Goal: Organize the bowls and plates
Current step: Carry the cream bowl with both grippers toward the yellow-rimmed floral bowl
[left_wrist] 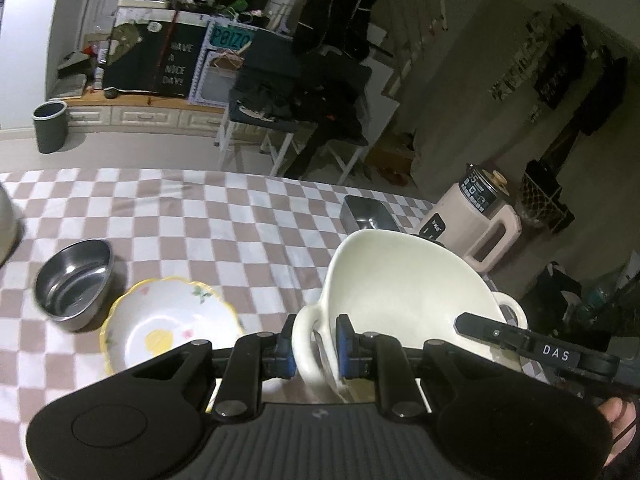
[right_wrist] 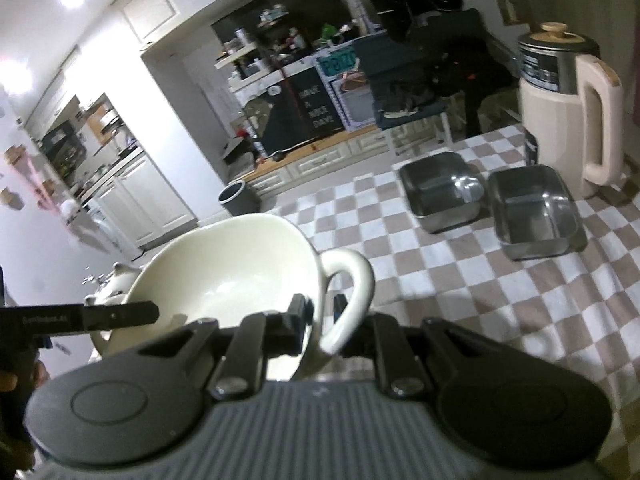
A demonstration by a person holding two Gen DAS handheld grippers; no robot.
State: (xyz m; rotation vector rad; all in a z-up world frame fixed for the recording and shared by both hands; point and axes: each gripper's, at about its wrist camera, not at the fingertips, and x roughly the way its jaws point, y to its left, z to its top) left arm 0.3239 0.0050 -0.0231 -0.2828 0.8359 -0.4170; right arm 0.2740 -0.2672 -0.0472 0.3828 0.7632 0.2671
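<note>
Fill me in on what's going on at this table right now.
A person is carrying a large cream two-handled bowl above the checkered table, with the left gripper clamped on one handle and the right gripper on the other. A round steel bowl and a flowered plate sit on the cloth, with two square steel containers further off.

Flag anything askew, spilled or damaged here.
No spills or breakage visible. The white two-handled bowl is tilted in the air, the left gripper shut on one handle and the right gripper on the other. The steel bowl, flowered plate and two steel trays sit flat.
</note>
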